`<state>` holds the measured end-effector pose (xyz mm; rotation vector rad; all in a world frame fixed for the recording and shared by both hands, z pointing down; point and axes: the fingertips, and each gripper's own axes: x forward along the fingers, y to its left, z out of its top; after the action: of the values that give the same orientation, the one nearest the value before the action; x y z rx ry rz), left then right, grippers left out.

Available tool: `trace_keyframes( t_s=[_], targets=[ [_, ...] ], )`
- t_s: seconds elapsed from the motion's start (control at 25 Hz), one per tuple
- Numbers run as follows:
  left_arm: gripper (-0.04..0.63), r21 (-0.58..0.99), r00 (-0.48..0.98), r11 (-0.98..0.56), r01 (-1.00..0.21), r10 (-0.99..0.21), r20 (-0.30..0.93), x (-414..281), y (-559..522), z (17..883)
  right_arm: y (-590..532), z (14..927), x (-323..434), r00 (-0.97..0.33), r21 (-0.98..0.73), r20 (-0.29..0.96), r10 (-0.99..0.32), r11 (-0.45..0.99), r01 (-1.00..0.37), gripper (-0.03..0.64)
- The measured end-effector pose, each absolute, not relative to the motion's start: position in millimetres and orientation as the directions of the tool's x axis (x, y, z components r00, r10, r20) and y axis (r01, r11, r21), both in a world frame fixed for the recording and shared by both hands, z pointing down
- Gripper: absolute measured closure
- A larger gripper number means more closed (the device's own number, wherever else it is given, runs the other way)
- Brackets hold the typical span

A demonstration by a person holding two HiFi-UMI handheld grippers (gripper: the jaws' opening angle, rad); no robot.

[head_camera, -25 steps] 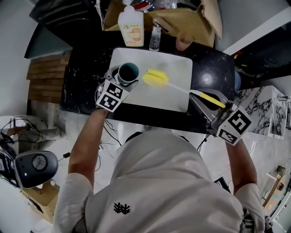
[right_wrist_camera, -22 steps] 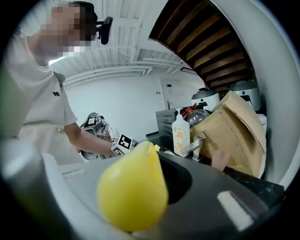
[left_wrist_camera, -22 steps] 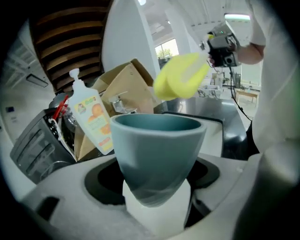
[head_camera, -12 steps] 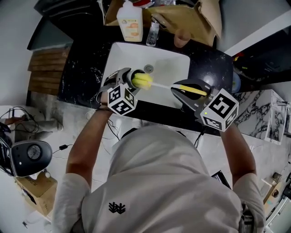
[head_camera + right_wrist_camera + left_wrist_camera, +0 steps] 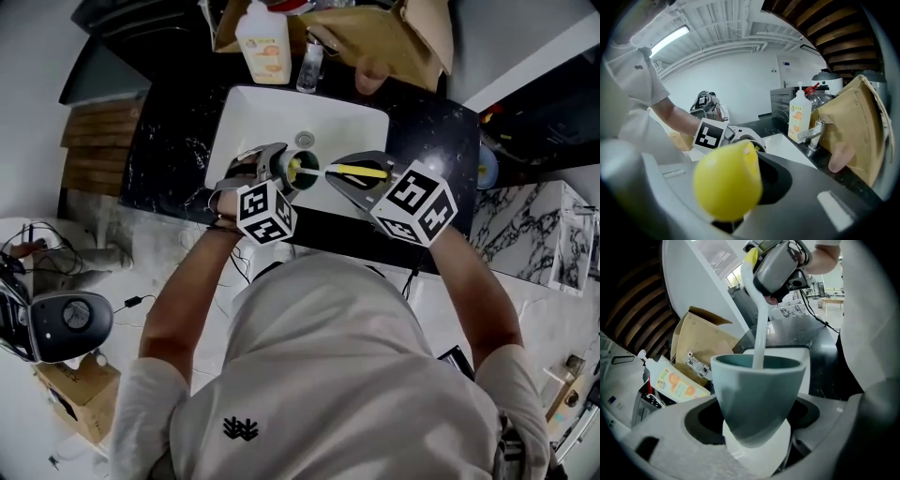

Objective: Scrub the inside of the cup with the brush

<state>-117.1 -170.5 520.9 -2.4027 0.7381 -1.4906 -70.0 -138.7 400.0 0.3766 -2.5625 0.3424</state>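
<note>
The left tongs [image 5: 279,169] were clamped on the teal cup [image 5: 758,390]. Their jaws pinched it low down, near its base, so the open mouth stood out past the tips and faced the other hand. The right tongs [image 5: 339,174] were closed on the brush [image 5: 727,180], gripping it by the yellow handle, whose rounded butt end poked back toward that tool's own camera.

From those jaws the brush's pale stem [image 5: 759,329] ran across the short gap to the left tongs and went over the rim into the cup. From above, a bit of the yellow brush head [image 5: 296,169] showed inside the cup's mouth. How deep it sat, or whether it touched the bottom, I could not tell. The two tools were nearly tip to tip, each with its marker cube on the side nearer the person holding them.

Both pairs hung over the white sink [image 5: 253,112], close to its near edge, with the drain [image 5: 306,141] just beyond the cup. Past the far rim of the sink stood a soap bottle with an orange label [image 5: 262,42]. A chrome faucet [image 5: 812,135] was beside it and an open cardboard box [image 5: 394,37] behind. A black speckled counter [image 5: 173,155] spread out around the sink, off to the outer side of each pair of tongs.
</note>
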Motion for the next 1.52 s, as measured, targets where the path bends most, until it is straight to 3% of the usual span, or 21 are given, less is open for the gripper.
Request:
trace_keyframes(
  t_s=[0.64,1.16,1.52],
  targets=[
    [0.225,-0.425,0.314,-0.848,-0.318,-0.517,0.797,-134,-172,531,-121,372,-22,-0.825,-0.171,0.516,-0.229,0.916,-0.362,0.572],
    [0.224,-0.4,0.335,-0.877,-0.265,-0.473,0.815,-102,-162,533,-137,402,-63,-0.789,-0.148,0.582,-0.195,0.929,-0.338,0.572],
    [0.225,-0.391,0.304,-0.878,-0.275,-0.465,0.831,-119,-161,545,-138,388,-44,-0.821,-0.198,0.525,-0.224,0.906,-0.374,0.572]
  ],
)
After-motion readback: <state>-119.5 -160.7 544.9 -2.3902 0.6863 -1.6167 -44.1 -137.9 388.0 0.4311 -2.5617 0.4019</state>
